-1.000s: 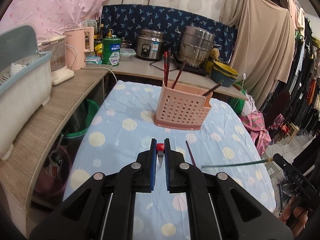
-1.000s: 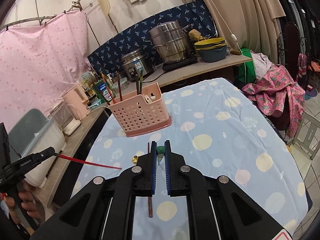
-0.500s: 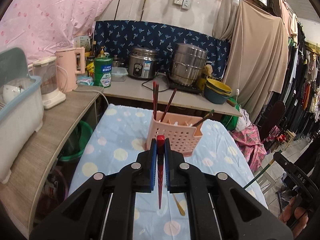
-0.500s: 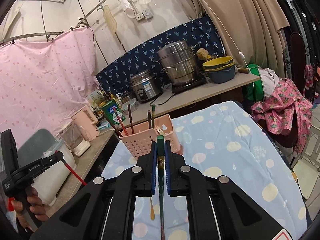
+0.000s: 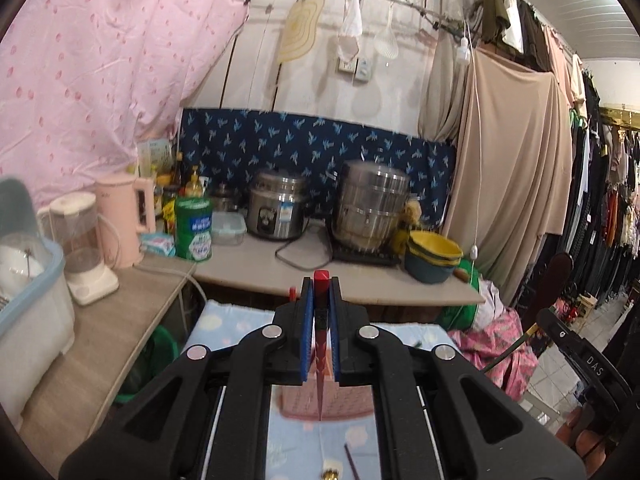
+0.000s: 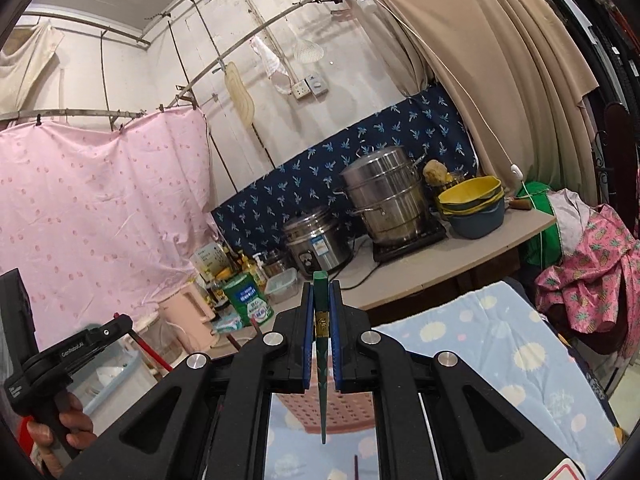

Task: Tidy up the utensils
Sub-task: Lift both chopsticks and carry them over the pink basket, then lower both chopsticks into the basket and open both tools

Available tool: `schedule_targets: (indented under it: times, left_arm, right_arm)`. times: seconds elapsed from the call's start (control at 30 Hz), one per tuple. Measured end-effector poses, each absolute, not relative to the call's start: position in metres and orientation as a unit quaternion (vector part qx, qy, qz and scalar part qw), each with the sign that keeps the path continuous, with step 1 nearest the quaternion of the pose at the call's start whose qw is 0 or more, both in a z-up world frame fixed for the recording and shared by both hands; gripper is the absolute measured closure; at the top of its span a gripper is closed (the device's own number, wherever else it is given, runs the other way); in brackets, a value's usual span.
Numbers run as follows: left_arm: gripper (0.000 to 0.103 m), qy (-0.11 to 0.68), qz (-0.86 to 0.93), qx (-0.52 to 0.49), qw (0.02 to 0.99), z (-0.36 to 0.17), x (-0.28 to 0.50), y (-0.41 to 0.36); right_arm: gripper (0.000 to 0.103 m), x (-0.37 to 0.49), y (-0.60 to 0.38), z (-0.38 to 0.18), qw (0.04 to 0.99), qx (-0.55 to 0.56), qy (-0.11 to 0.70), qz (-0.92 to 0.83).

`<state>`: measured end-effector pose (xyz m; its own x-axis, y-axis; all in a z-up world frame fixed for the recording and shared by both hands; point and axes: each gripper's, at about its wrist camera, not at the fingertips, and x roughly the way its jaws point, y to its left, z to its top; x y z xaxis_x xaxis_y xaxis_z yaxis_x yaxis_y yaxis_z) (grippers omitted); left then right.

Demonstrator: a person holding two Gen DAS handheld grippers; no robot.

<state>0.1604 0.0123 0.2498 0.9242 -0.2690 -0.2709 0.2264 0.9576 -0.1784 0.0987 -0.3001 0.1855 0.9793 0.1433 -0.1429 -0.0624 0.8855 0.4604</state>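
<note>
The left tongs (image 5: 320, 332) clench a red chopstick (image 5: 320, 344) and the right tongs (image 6: 321, 336) a green chopstick (image 6: 322, 360), both tips hanging above the pink utensil basket (image 6: 348, 412) on the counter (image 6: 500, 344).

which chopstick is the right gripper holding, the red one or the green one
The green chopstick. It is clamped between the pads of the right gripper, tip hanging down. The red chopstick is clamped the same way in the left gripper.
</note>
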Motion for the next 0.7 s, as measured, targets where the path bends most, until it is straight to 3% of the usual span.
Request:
schedule_targets:
  times: [0.43,0.7]
  left_arm:
    - [0.096,0.098,-0.114,-0.083,0.985,0.258,0.218,-0.005]
    - [0.096,0.108,-0.110,-0.077,0.985,0.245,0.244,-0.013]
  right_arm:
    - [0.095,0.166,-0.278,0.208,0.970,0.233,0.037,0.051]
    - [0.095,0.201,-0.275,0.192,0.970,0.234,0.061,0.041]
